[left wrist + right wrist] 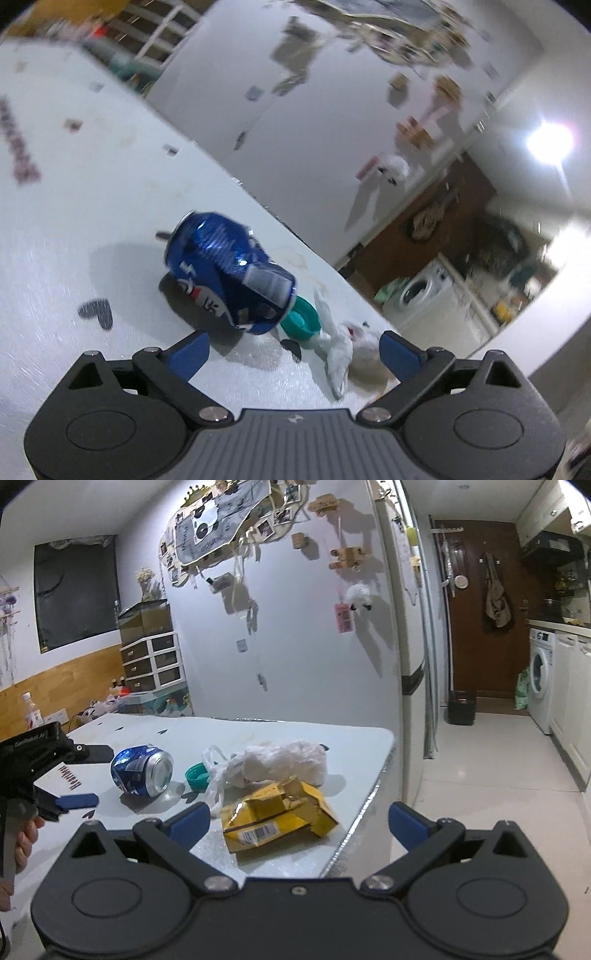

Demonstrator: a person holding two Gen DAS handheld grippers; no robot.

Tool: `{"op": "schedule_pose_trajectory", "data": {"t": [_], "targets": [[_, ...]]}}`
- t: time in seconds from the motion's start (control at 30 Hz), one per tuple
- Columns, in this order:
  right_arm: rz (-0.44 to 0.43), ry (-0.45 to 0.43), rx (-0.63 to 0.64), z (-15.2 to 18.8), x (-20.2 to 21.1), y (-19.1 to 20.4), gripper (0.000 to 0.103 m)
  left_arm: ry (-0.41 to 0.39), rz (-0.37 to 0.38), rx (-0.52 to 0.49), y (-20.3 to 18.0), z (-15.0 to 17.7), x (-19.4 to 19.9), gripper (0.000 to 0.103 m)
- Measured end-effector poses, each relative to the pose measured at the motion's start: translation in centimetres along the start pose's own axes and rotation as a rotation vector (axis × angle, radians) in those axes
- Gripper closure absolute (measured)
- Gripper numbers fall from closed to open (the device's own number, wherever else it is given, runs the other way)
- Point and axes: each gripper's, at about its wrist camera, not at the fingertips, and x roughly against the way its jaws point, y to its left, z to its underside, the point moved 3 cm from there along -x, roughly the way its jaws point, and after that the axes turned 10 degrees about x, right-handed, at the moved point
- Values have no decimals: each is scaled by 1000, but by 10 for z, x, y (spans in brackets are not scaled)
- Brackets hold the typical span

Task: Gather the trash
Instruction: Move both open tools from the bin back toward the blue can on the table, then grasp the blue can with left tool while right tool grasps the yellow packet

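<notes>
A crushed blue drinks can (pixel 229 273) (pixel 142 770) lies on its side on the white table (pixel 110 734). A teal bottle cap (pixel 301 321) (pixel 196 775) sits beside it, next to a crumpled white plastic bag (pixel 343 350) (pixel 277 762). A squashed yellow carton (pixel 277 812) lies near the table's right edge. My left gripper (pixel 293 352) (pixel 86 777) is open, just short of the can, with nothing between its fingers. My right gripper (pixel 299 825) is open too, just short of the yellow carton and touching nothing.
A person's hand (pixel 26 838) holds the left gripper's handle. The table's rounded corner (pixel 384 738) borders the tiled floor. A black bin (pixel 461 707) stands by the brown door, a washing machine (pixel 541 675) at the right. A water bottle (pixel 31 712) stands at the far left.
</notes>
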Motion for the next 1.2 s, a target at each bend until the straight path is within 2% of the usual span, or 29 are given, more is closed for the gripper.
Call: {"op": "schedule_pose_trajectory", "data": {"t": [0.17,0.2,0.57,0.8,0.97,1.13,1.2], "targets": [[-17,7,3,2,-15,1,0,0,46,173,19,-4,-22,7],[-20,8,6,2,-18,1,0,-5,55,193,21,-4,-25,10],[-85,32,96,2,-46,6,0,-107,101,287,21,-20,-52,12],[-122,78,180,-3,-74,15,0,-143,148,365,27,-29,-67,21],[-145,110,247,-3,-89,26,0,-129,142,375,27,-34,-79,32],[-129,128,269,-3,-92,33,2,-118,120,426,36,-36,-85,54],[-127,132,264,-4,-92,33,5,-119,114,447,40,-36,-85,57]]}}
